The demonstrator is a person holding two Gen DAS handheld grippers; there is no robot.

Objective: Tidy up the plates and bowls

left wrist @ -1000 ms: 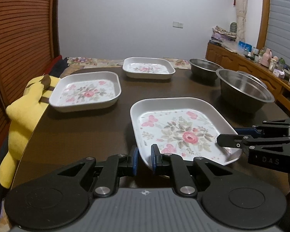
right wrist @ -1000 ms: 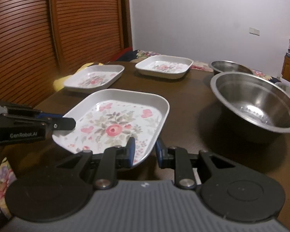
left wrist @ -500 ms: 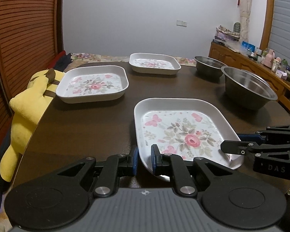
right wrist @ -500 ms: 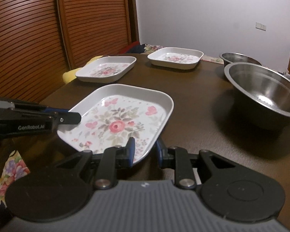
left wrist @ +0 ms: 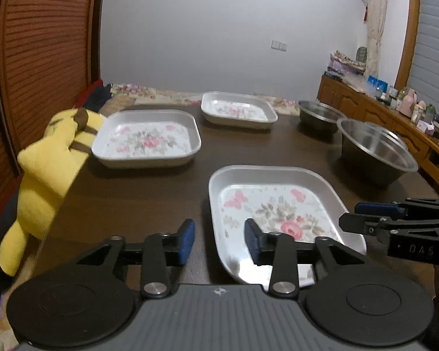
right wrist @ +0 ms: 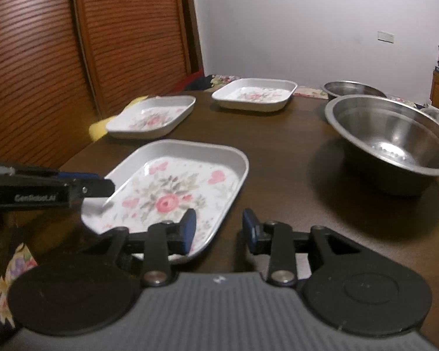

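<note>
The near plate (left wrist: 278, 213) lies flat on the tabletop (left wrist: 137, 201) straight ahead of both tongs, its long axis running away from them toward the two far plates — one at the left edge (left wrist: 146, 139), one at the back (left wrist: 238, 111). The left tongs (left wrist: 219, 241) straddle its near left rim and the right tongs (right wrist: 218, 229) its near right rim, both opening with the rim between the pads but no longer pinched. Either hand is equally near it — the bowls (right wrist: 389, 139) sit well off to the right, closer to the right tongs.
</note>
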